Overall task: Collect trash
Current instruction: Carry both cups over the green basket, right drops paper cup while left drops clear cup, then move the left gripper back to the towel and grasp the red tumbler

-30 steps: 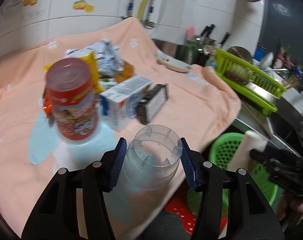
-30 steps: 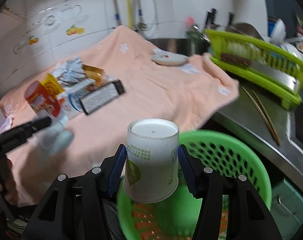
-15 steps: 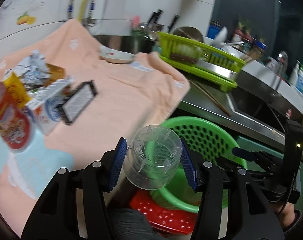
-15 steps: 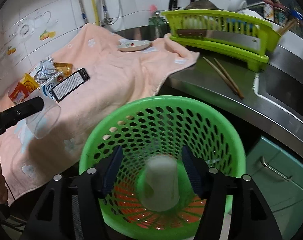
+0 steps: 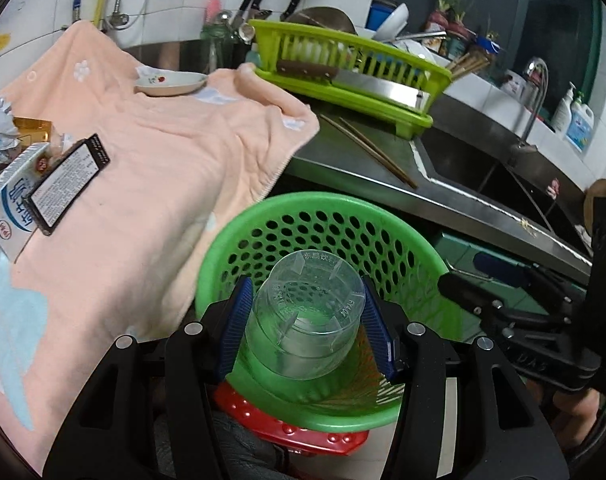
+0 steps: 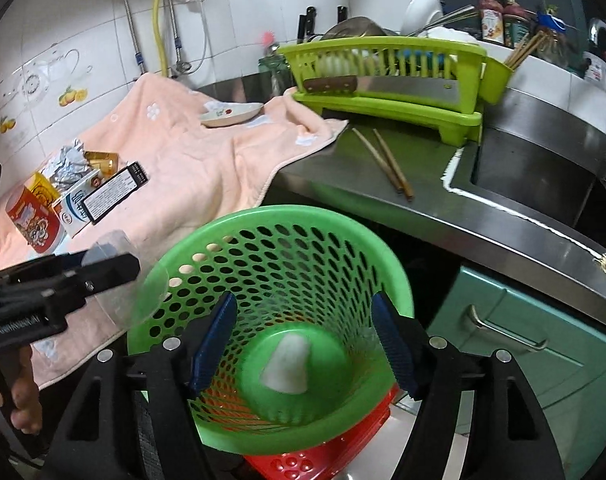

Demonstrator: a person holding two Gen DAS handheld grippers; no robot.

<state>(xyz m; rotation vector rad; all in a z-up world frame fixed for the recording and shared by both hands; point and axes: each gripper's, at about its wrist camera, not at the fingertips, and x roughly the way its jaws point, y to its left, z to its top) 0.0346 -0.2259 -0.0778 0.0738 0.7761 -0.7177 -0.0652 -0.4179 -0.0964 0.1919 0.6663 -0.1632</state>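
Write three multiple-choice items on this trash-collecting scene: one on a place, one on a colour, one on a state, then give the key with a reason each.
1. Where is the white paper cup?
A. on the peach towel
B. at the bottom of the green basket
C. in the dish rack

2. What colour is the stool under the green basket?
A. red
B. blue
C. white

3. What is the left gripper doing?
A. hanging empty
B. gripping a clear plastic cup
C. gripping chopsticks

Key: B, the right wrist view shows the white paper cup lying on the basket's floor, below the right gripper, whose jaws are opening with nothing between them. A, red plastic shows beneath the basket's base. B, the blue pads press both sides of the clear plastic cup, held over the basket.
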